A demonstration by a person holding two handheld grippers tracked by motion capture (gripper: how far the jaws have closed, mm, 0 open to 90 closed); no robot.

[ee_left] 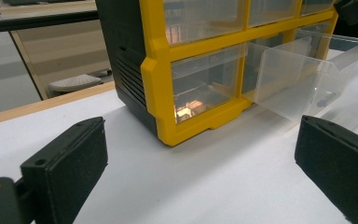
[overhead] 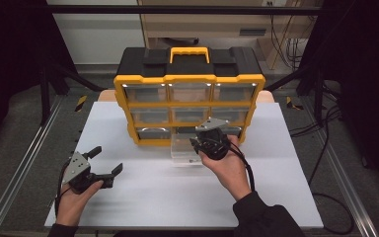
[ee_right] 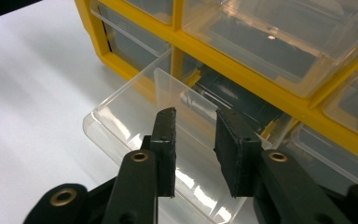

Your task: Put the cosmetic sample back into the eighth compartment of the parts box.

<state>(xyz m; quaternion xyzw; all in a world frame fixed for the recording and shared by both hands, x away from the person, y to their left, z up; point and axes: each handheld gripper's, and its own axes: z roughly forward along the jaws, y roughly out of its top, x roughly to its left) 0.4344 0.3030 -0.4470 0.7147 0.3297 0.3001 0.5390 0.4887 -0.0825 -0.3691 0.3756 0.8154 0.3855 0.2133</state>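
A yellow and black drawer organizer stands at the back of the white table. Its bottom middle clear drawer is pulled out onto the table. My right gripper hovers over that drawer's front part, held from below by a hand. In the right gripper view the drawer lies under my right gripper, whose jaws stand a little apart with nothing between them. My left gripper rests at the front left, wide open and empty. In the left gripper view it faces the organizer's corner.
Small coppery parts lie inside the bottom left drawer. The other clear drawers are pushed in. A yellow carry handle tops the organizer. Metal frame rails run along both sides of the table.
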